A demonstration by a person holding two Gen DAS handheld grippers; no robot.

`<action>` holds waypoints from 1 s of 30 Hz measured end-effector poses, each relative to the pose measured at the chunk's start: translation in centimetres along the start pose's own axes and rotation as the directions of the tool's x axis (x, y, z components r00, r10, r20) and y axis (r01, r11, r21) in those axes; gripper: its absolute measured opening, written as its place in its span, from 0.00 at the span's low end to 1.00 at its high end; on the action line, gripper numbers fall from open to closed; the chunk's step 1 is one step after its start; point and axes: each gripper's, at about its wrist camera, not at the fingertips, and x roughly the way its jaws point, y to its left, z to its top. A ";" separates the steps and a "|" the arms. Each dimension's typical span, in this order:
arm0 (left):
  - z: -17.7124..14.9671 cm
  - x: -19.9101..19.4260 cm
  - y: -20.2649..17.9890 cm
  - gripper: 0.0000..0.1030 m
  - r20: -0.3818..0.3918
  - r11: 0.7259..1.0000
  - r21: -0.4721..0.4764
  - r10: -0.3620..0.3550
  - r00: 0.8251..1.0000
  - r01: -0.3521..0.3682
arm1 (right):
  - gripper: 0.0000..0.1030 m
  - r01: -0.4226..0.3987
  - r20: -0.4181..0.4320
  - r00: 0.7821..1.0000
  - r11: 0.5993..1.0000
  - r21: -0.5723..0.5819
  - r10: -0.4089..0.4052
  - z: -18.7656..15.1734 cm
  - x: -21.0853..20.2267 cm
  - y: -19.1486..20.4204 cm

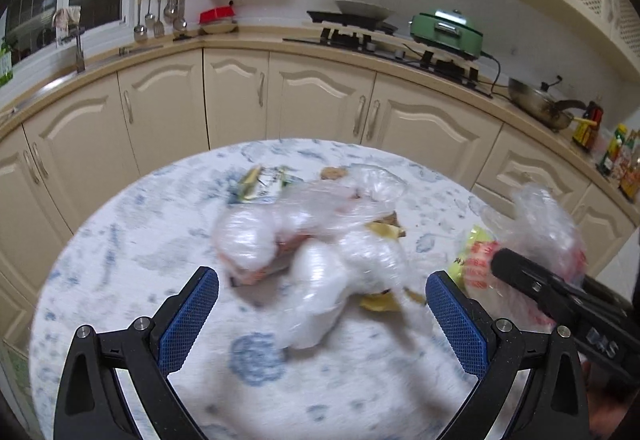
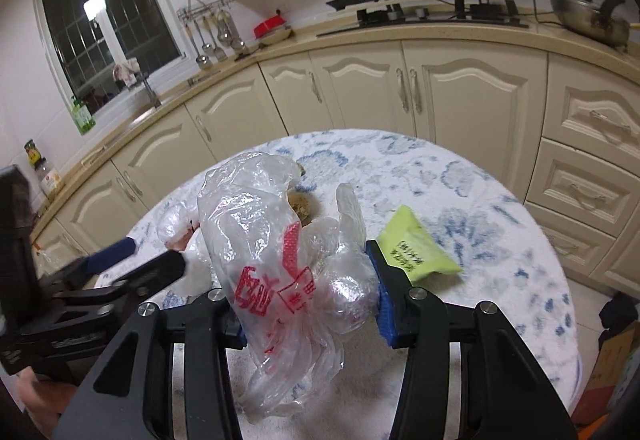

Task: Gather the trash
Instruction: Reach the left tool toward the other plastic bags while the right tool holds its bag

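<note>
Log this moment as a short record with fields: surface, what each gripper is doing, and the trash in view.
surface: round table with a white and blue floral cloth
right gripper: shut on the clear plastic bag with red print
left gripper: open, holding nothing, pointed at the crumpled clear plastic pile
other trash: yellow-green wrapper lying on the cloth beside the right gripper; yellowish peel scraps under the pile
image quality: left wrist view blurred

Round floral table [image 1: 120,240] bears crumpled bags [image 1: 304,240], yellow packet [image 2: 416,244].
</note>
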 end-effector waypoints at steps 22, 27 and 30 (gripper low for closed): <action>-1.3 1.8 1.5 0.74 -0.061 1.000 0.029 -0.008 0.998 0.010 | 0.46 -0.024 -0.010 1.000 1.000 0.010 0.024 -2.3 -2.7 -0.6; -0.6 1.1 0.4 0.79 -0.013 0.997 0.076 0.008 1.000 -0.007 | 0.46 -0.018 -0.011 1.000 1.000 0.012 0.018 -2.6 -2.8 -0.5; -0.4 1.5 -1.0 0.76 -0.010 0.990 0.139 0.014 1.000 -0.012 | 0.46 -0.011 -0.007 1.000 1.000 0.016 0.012 -2.5 -2.9 -0.6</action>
